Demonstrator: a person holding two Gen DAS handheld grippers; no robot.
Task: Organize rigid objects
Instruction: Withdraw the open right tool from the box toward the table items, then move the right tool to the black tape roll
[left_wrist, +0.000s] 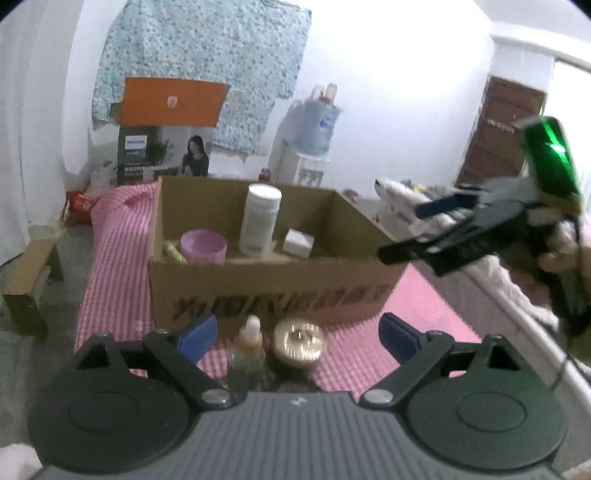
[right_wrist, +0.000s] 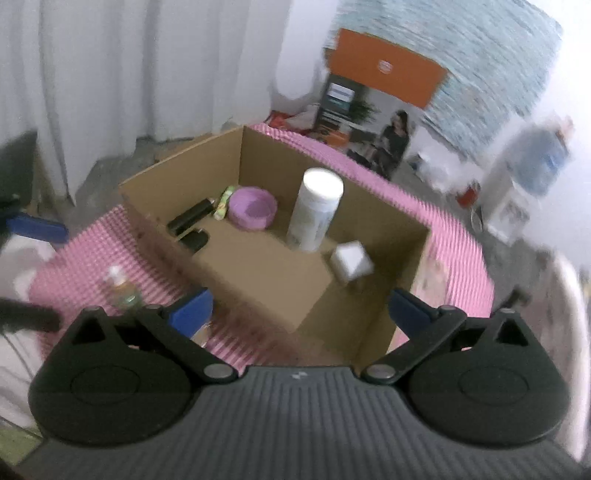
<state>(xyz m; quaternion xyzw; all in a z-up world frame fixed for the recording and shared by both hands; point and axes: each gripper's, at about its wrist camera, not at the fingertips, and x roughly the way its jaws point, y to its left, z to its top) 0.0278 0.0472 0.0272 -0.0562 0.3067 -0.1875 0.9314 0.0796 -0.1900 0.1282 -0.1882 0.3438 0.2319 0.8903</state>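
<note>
An open cardboard box (left_wrist: 273, 291) (right_wrist: 369, 206) stands on a pink checked cloth (left_wrist: 118, 251). Inside it are a tall white bottle (left_wrist: 260, 219) (right_wrist: 316, 208), a purple bowl (left_wrist: 203, 244) (right_wrist: 253, 207), a small white box (left_wrist: 299, 242) (right_wrist: 351, 262), a green tube (right_wrist: 223, 202) and a black cylinder (right_wrist: 190, 216). A small dropper bottle (left_wrist: 251, 350) (right_wrist: 120, 286) and a gold-lidded jar (left_wrist: 300, 341) stand in front of the box. My left gripper (left_wrist: 297, 334) is open just before these two. My right gripper (right_wrist: 301, 306) is open and empty above the box's near right corner; it also shows in the left wrist view (left_wrist: 406, 232).
A printed appliance carton with an orange flap (left_wrist: 166, 147) (right_wrist: 369, 122) stands behind the table. A water dispenser (left_wrist: 310, 147) (right_wrist: 524, 184) is at the back right. A wooden bench (left_wrist: 29, 280) is on the left. White curtains (right_wrist: 110, 74) hang behind.
</note>
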